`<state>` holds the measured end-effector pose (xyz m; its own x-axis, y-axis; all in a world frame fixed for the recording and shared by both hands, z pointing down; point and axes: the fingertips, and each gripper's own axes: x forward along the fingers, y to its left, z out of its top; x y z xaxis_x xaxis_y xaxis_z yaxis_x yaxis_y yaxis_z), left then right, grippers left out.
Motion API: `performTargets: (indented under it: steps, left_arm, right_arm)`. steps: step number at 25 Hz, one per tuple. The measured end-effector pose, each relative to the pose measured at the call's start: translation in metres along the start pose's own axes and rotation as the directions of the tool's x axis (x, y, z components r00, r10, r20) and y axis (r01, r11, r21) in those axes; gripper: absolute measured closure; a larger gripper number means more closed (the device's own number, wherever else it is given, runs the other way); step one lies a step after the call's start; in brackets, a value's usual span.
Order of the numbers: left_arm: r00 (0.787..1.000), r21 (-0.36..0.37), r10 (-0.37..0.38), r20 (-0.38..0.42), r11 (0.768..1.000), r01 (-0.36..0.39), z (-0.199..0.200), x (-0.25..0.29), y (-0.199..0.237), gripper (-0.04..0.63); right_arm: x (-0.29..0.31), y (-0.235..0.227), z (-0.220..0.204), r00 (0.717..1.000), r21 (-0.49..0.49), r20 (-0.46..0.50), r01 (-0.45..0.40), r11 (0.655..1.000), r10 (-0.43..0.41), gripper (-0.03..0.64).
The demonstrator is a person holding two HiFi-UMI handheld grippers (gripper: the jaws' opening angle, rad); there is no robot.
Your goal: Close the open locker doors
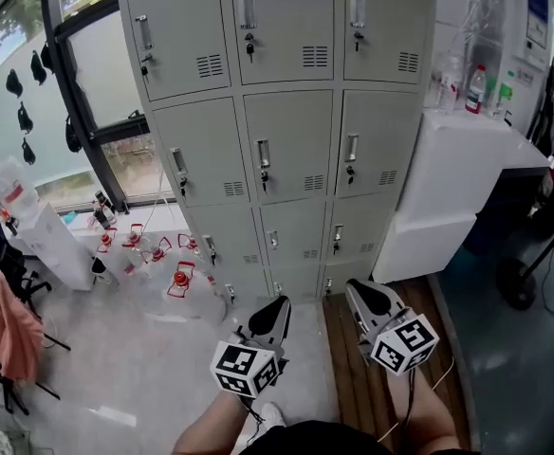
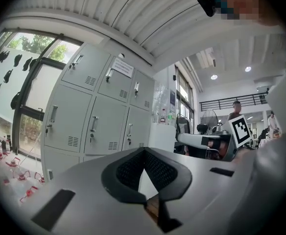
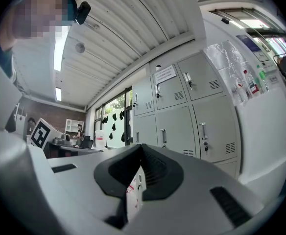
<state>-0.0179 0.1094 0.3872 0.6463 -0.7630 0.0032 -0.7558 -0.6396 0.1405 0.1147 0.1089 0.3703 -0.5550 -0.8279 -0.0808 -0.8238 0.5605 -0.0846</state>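
The lockers (image 1: 277, 131) fill the upper centre of the head view, every door flush. At lower centre, the left gripper (image 1: 279, 303) and right gripper (image 1: 353, 288) have jaws pressed together, holding nothing.

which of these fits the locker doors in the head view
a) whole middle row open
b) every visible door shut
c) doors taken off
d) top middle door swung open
b: each door that shows on the lockers lies flush with its frame, handle facing out, and none is swung out.
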Motion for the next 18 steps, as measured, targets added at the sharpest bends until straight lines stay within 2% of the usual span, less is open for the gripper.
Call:
performTargets:
  steps: [3, 9, 18]
  left_arm:
    - [1.000, 0.008, 0.025, -0.011, 1.000, -0.025, -0.010, -0.006, -0.031, 0.580]
    - [0.995, 0.026, 0.103, -0.002, 0.994, -0.103, -0.016, -0.026, -0.065, 0.580]
    - [0.993, 0.044, 0.120, 0.006, 0.992, -0.120, -0.022, -0.035, -0.104, 0.580]
  right_arm:
    - [-0.024, -0.008, -0.007, 0.999, 0.019, 0.000, -0.034, 0.999, 0.034, 0.614]
    - [-0.059, -0.008, -0.015, 0.996, 0.048, -0.004, -0.089, 0.995, 0.089, 0.614]
    - [-0.099, -0.009, -0.015, 0.994, 0.063, 0.013, -0.108, 0.992, 0.108, 0.615]
